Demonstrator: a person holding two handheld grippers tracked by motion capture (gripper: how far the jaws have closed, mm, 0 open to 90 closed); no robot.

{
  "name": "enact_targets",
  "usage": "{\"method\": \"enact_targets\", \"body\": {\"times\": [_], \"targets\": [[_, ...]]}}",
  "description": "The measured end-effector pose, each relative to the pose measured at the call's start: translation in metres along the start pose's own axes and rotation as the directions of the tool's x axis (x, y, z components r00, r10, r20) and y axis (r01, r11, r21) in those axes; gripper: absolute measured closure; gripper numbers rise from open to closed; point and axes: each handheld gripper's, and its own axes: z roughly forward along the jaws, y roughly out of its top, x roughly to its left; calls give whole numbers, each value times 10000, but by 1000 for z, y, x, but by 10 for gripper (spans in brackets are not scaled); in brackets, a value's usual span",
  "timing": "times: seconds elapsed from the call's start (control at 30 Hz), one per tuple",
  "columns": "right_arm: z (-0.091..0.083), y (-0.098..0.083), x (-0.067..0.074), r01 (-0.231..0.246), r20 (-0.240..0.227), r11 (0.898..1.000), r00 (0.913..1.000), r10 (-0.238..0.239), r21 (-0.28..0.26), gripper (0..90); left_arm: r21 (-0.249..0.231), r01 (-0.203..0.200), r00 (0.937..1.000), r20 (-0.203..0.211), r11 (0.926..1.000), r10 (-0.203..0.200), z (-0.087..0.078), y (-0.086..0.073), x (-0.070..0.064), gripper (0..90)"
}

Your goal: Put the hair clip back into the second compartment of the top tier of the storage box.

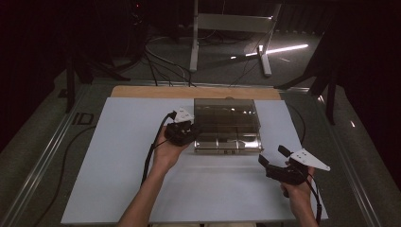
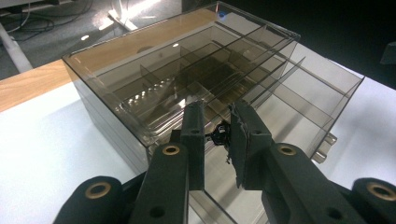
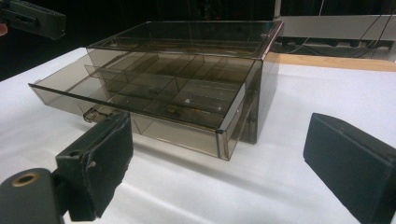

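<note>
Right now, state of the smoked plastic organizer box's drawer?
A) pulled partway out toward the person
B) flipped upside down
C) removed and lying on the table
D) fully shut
A: in the right gripper view the drawer juts out from under the box's lid with its divided compartments exposed, still seated in the box; the right gripper hangs open short of it.

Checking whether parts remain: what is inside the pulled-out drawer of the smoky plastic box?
The pulled-out smoky transparent plastic drawer shows clear dividers forming compartments that look empty. Its rear part lies under the box top, dim through tinted plastic.
</note>
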Motion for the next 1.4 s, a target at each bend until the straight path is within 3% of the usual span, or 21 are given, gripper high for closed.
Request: {"method": "enact_targets", "body": {"times": [1.4], "targets": [[1, 0, 0, -46, -24, 10000, 10000, 46, 19, 85, 96, -262, 9986, 465, 9996, 257, 23, 10, -21, 776]]}}
